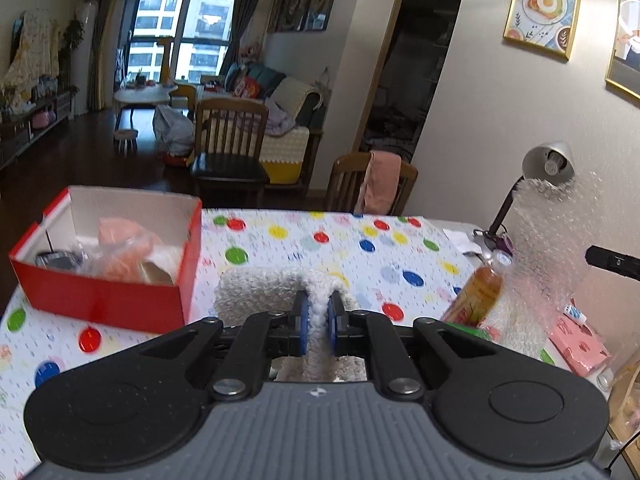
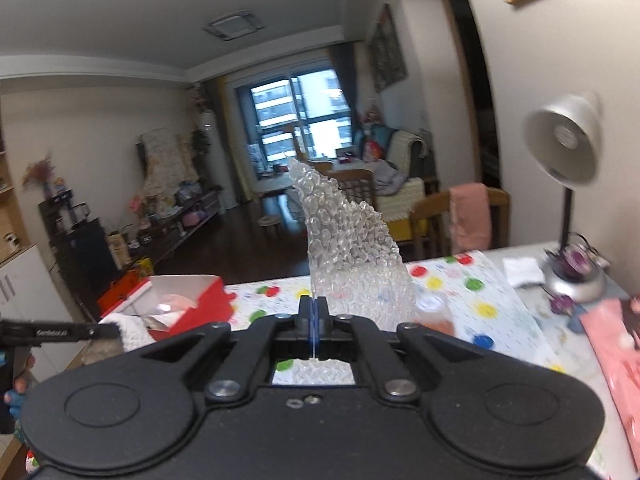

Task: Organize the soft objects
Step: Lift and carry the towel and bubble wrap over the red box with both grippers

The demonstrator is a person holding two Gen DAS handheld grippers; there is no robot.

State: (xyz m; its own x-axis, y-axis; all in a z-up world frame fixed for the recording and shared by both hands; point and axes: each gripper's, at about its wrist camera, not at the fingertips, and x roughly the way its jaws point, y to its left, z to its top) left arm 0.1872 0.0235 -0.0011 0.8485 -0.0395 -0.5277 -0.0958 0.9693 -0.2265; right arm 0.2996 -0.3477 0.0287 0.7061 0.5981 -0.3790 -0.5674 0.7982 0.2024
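Note:
My left gripper (image 1: 318, 314) is shut on a fold of a white fluffy cloth (image 1: 256, 290), which hangs above the dotted tablecloth (image 1: 320, 240). A red cardboard box (image 1: 108, 300) stands to its left, holding a bagged orange item (image 1: 124, 248) and a dark object. My right gripper (image 2: 314, 312) is shut on a clear bubble wrap sheet (image 2: 348, 236) that stands up in front of it. In the left wrist view the bubble wrap (image 1: 548, 248) hangs at the right. The right wrist view shows the red box (image 2: 192, 304) at the left, with the left gripper (image 2: 96, 332) and white cloth (image 2: 132, 332) beside it.
An orange drink bottle (image 1: 480, 292) leans beside the bubble wrap. A silver desk lamp (image 2: 568, 148) stands at the table's right end, with a pink package (image 1: 576, 344) near it. Wooden chairs (image 1: 230, 148) stand past the table's far edge, one draped with a pink towel (image 1: 380, 182).

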